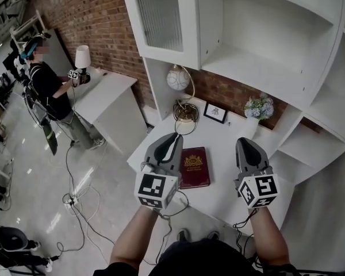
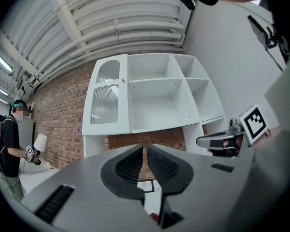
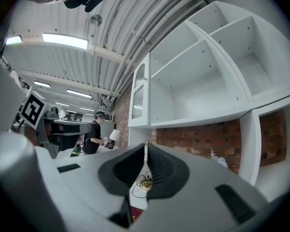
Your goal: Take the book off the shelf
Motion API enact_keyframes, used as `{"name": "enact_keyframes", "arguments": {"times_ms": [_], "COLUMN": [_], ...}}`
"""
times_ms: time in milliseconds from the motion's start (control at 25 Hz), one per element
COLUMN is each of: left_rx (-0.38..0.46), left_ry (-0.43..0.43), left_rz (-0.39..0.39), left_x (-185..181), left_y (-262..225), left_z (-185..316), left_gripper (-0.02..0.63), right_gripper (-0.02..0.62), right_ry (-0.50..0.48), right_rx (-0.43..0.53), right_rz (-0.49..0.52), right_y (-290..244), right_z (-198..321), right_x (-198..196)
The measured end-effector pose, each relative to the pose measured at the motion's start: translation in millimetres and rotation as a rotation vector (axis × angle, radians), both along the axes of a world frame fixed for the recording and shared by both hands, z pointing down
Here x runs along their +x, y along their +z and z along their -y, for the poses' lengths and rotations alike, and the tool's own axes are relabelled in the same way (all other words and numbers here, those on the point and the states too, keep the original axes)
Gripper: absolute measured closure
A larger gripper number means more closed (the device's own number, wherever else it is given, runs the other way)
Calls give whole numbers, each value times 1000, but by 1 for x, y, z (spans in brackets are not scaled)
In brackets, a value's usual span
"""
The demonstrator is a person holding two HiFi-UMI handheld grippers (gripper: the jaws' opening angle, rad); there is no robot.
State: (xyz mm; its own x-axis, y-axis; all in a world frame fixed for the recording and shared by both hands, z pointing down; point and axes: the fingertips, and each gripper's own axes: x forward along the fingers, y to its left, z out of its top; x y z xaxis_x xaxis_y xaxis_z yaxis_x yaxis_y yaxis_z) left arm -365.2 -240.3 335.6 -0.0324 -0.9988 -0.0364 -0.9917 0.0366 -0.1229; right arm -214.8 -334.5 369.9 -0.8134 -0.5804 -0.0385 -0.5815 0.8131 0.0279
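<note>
A dark red book point(image 1: 194, 167) with a gold emblem lies flat on the white table point(image 1: 224, 171), between my two grippers. The left gripper point(image 1: 173, 137) hovers just left of the book, its jaws shut with nothing in them. Over the table to the book's right, the right gripper point(image 1: 245, 141) is also shut and empty. The white shelf unit point(image 1: 264, 33) stands behind the table with bare compartments. In the left gripper view the shut gripper point(image 2: 146, 149) points at the shelf point(image 2: 154, 91). The right gripper view shows its gripper point(image 3: 146, 146) closed, with a red sliver of book point(image 3: 136, 214) below.
At the back of the table stand a globe lamp point(image 1: 178, 78), a brass wire ornament point(image 1: 185, 112), a small picture frame point(image 1: 215, 112) and a pot of flowers point(image 1: 259, 106). A person point(image 1: 49, 88) works at another white table point(image 1: 106, 96) to the left. Cables point(image 1: 75, 200) trail on the floor.
</note>
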Motion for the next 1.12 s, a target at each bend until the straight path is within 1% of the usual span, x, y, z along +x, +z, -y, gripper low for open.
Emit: {"name": "enact_keyframes", "arguments": {"times_ms": [160, 400, 1120], "left_rx": [32, 44, 21], "left_ry": [-7, -21, -56], "left_rz": [8, 7, -4], "left_x": [5, 9, 11], "left_y": [-11, -14, -7], "left_z": [0, 3, 11], "left_gripper": [572, 572, 572], "right_gripper": [577, 578, 584], "right_ry": [-12, -35, -66], "right_rx": [10, 11, -13], "right_rz": [25, 36, 37], "right_y": [-9, -11, -6], "right_z": [4, 10, 23], "right_x": [0, -1, 2]}}
